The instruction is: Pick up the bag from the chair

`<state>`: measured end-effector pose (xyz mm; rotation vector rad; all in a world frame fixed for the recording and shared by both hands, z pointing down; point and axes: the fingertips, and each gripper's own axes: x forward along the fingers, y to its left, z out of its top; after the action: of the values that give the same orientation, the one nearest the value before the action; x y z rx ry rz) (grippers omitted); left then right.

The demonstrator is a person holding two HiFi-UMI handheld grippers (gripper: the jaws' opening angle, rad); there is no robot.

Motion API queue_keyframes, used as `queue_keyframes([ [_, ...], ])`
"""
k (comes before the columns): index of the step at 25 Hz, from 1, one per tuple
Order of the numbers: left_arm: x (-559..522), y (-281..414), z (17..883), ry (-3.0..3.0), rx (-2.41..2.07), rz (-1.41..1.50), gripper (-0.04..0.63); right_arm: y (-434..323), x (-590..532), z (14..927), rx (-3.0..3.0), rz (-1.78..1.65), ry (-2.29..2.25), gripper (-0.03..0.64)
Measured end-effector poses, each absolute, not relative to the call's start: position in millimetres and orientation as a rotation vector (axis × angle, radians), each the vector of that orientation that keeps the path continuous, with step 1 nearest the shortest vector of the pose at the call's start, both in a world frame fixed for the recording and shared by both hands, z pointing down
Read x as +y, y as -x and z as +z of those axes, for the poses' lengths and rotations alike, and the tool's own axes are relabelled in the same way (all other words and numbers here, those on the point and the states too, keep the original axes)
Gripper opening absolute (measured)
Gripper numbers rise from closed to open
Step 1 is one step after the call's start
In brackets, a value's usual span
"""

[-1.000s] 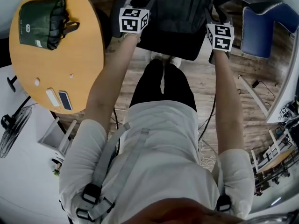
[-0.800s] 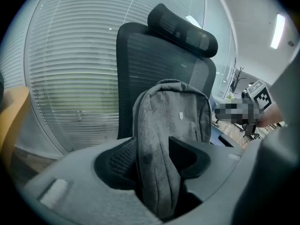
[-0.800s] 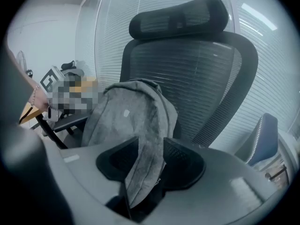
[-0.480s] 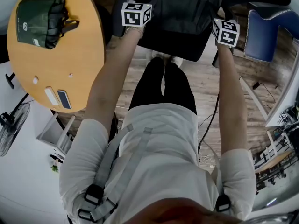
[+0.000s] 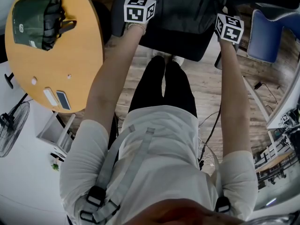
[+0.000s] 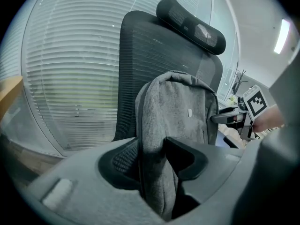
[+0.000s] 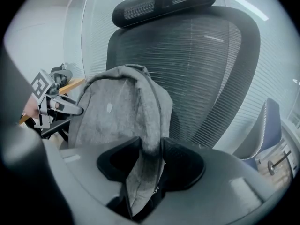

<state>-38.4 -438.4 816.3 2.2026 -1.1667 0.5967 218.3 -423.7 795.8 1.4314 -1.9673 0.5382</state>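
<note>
Where the person's arms reach forward, the left tongs [image 6: 155, 162] are clamped on the left edge of the grey bag [image 6: 183, 110]. The right tongs [image 7: 148, 159] are clamped on its right edge, with fabric pinched between each pair of jaws. The bag is upright over the seat of the black mesh chair [image 6: 147, 48], before the backrest, with the headrest [image 6: 192, 25] above. Far left, a round wooden surface [image 5: 75, 50] carries a green pouch [image 5: 38, 20]. A blue chair [image 5: 268, 37] stands far right.
</note>
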Motion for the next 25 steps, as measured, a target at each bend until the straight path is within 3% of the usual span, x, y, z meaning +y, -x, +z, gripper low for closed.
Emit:
queue_keyframes([
  [4, -437, 36, 814, -2.22, -1.141, 0.596, 0.121, -218, -422, 792, -1.97, 0.542, -1.431, 0.115],
  [9, -428, 35, 809, -2.196, -1.128, 0.565, 0.083, -214, -414, 787, -1.985, 0.553, -1.404, 0.074],
  [25, -400, 32, 768, -2.244, -1.121, 0.548, 0.066, -209, -378, 746, -2.033, 0.538, -1.403, 0.051],
])
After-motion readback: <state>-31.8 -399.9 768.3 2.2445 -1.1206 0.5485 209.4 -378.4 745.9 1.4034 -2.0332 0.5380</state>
